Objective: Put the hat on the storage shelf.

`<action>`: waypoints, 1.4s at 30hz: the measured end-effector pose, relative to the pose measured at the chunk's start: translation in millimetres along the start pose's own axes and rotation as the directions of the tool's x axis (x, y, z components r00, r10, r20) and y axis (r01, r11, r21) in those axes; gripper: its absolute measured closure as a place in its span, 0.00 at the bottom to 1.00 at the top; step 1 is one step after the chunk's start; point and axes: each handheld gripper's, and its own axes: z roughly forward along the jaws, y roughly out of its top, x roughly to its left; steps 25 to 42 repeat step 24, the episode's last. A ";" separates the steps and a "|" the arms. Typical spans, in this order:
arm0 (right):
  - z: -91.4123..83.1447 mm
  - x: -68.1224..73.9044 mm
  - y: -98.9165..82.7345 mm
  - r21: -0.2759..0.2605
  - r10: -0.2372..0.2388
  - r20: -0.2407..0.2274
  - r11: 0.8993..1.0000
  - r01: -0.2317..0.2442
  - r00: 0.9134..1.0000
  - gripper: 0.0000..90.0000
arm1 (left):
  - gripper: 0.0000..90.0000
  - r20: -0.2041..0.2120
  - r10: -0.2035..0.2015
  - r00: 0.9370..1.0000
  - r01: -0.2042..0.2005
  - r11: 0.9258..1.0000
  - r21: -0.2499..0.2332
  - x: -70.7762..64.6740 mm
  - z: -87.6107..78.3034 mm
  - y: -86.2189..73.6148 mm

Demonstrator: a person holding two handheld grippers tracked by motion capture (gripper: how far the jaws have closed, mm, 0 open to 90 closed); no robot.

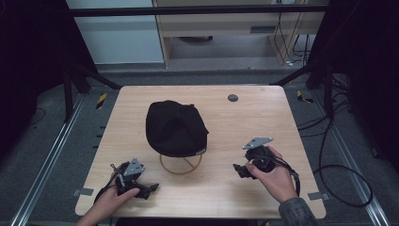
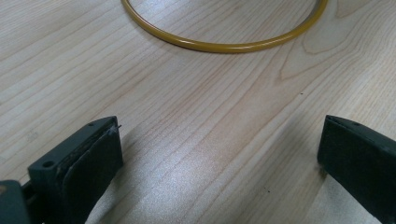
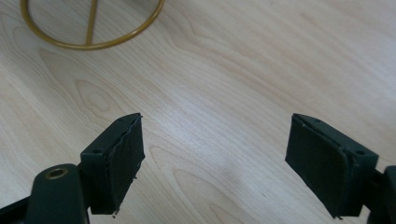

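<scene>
A black cap sits at the middle of the wooden table, perched on a gold wire stand whose ring base rests on the wood; the cap hides the stand's upper part. Left gripper, near the front-left edge, has its jaws spread wide over bare wood, grasping nothing. Right gripper, front-right, likewise stands released. A small grey disc lies near the far edge. Dark floor, metal rails and loose cables surround the table.
</scene>
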 end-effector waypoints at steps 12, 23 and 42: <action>57.1 1.5 -17.5 -0.025 0.130 0.032 0.991 -0.130 0.991 0.17 | 0.00 0.000 0.000 1.000 0.000 1.000 0.000 -0.2 -0.2 -0.2; 81.5 4.1 -30.2 -0.136 0.180 0.095 0.977 -0.167 0.979 0.09 | 0.00 0.000 0.000 1.000 0.000 1.000 0.000 -0.2 -0.2 -0.2; 81.7 4.2 -30.1 -0.135 0.184 0.095 0.976 -0.171 0.978 0.08 | 0.00 0.000 0.000 1.000 0.000 1.000 0.000 -0.2 -0.2 -0.2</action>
